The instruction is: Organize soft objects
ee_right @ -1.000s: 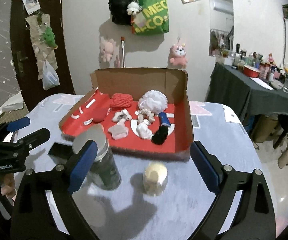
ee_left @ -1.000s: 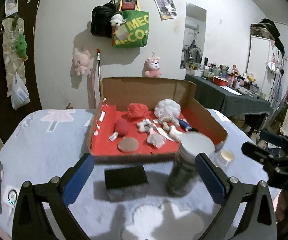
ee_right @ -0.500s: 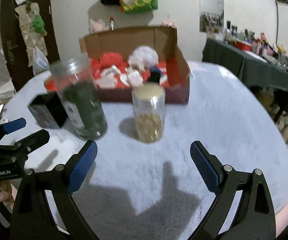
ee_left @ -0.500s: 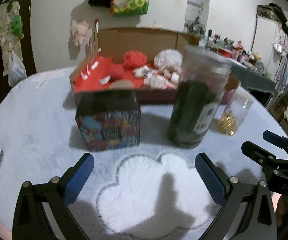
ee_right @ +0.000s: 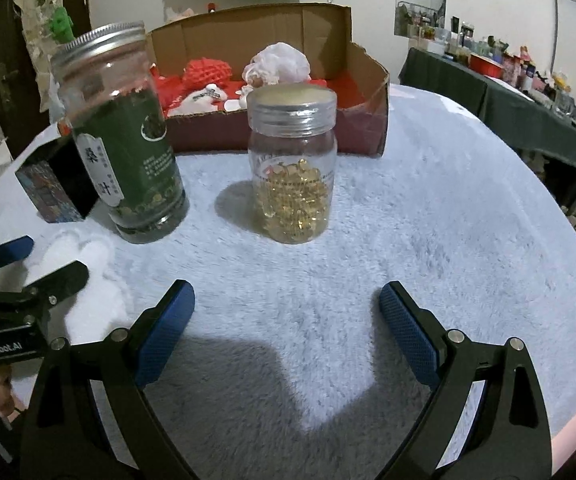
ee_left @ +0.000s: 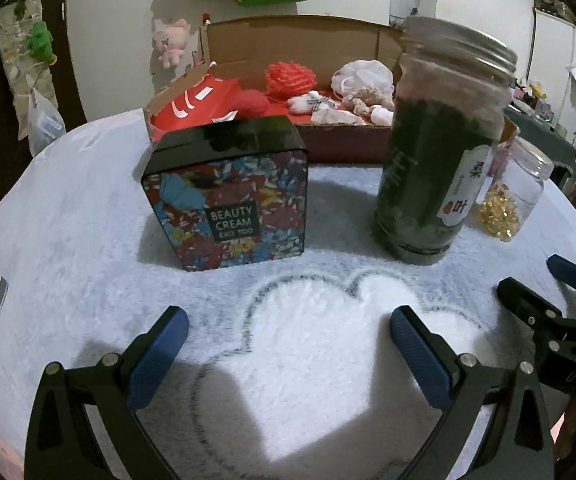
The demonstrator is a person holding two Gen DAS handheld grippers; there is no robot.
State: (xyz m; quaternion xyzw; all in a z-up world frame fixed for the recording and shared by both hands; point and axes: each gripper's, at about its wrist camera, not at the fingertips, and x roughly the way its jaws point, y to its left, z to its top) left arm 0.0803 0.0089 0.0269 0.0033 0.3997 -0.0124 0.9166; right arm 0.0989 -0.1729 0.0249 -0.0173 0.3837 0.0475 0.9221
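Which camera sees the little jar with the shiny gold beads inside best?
The right wrist view. The small clear jar of gold beads stands whole in the middle there, lid and beads plain. In the left wrist view the same jar sits at the right edge, partly hidden behind the tall green-filled jar.

Left gripper (ee_left: 288,344) spread wide and empty, low over pale fluffy cloth (ee_left: 88,208). Ahead of gripper: floral tin (ee_left: 228,204), with green-filled jar (ee_left: 435,152) beside it. Behind tin: cardboard box (ee_left: 288,40) holding red and white soft objects (ee_left: 327,92).
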